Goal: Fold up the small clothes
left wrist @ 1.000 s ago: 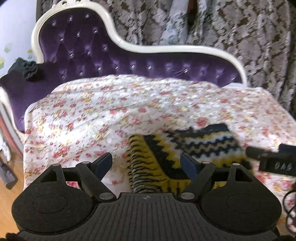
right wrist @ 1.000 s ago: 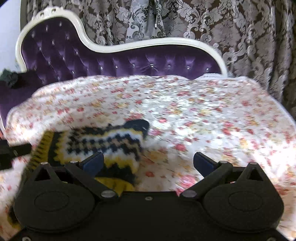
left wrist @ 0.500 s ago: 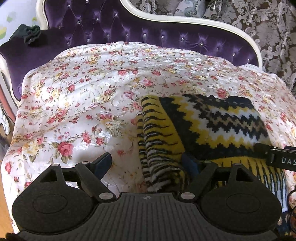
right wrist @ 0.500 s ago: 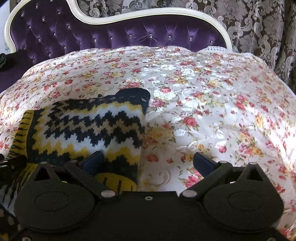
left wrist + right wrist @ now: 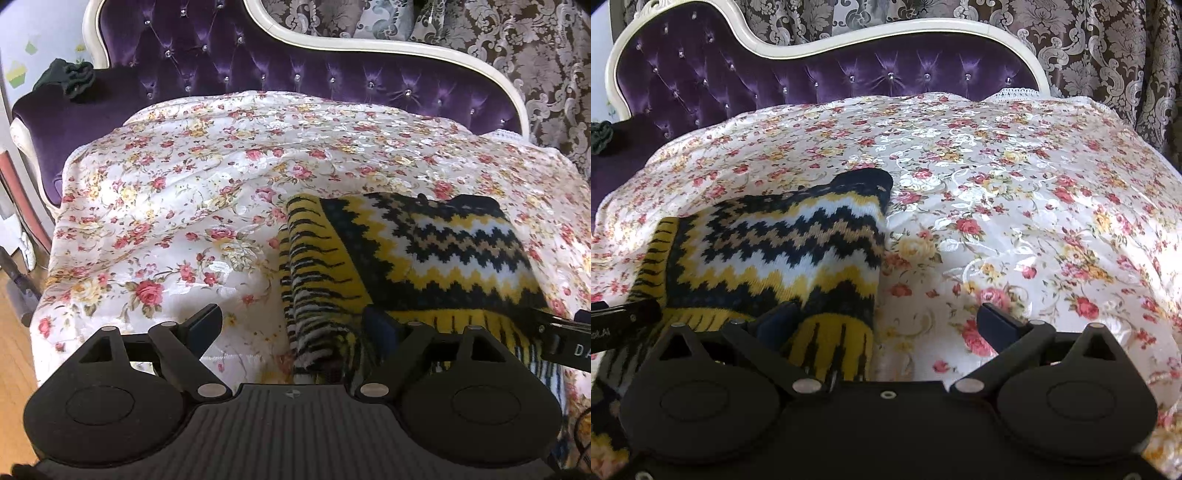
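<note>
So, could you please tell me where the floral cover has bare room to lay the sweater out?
Two free patches on the floral cover: one left of the knit sweater, up to the purple sofa back; the other right of the sweater, out to the cover's right edge. It is crowded at the near edge, where the left gripper and right gripper straddle the sweater's corners.

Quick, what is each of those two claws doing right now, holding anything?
Left gripper: open, holding nothing; sweater edge lies between its fingers.
Right gripper: open, holding nothing; sweater corner between its fingers.
</note>
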